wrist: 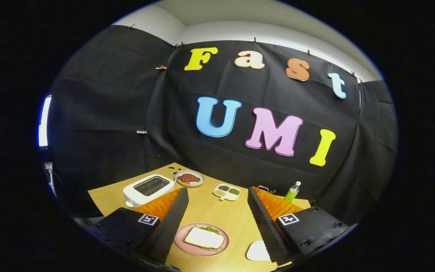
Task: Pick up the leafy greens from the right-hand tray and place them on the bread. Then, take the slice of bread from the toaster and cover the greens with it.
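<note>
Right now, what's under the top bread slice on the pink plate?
Green leaves poke out at the far edge of the bread slice on the pink plate. Anything else underneath is covered. The gripper is open, holding nothing.

A pale slice of bread (204,238) is lying flat on a round pink plate (182,241), tilted slightly askew, with a fringe of leafy greens (210,229) peeking out from under its far edge and a lower slice just showing beneath its near edge. The plate is sitting on the bench between the fingers of the claw (217,196), which are standing wide apart and touching nothing. The white toaster (147,189) is resting beyond the left finger, its two dark slots facing up and looking empty.
</note>
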A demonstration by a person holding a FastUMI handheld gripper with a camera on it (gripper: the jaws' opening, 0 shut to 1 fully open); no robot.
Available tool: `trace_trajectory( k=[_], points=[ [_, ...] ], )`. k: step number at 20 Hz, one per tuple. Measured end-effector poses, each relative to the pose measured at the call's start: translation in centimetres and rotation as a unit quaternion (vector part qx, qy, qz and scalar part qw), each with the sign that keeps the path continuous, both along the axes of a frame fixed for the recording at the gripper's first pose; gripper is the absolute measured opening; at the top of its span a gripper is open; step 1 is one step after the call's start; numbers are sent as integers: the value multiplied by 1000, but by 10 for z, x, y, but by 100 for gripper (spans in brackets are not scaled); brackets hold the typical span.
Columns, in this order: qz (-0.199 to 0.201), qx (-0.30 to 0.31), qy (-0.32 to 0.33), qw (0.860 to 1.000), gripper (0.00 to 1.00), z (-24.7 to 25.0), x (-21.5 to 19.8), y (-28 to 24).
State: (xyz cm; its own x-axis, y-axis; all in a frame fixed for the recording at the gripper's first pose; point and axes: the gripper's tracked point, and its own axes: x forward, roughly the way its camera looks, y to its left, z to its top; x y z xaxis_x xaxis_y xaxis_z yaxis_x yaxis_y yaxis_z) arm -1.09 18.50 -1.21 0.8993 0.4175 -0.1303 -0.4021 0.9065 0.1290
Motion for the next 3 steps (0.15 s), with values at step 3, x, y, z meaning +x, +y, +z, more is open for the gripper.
trace_trajectory(
  k=[3],
  points=[
    [1, -1, 3, 1000, 98, -1, -1, -1]
  ],
)
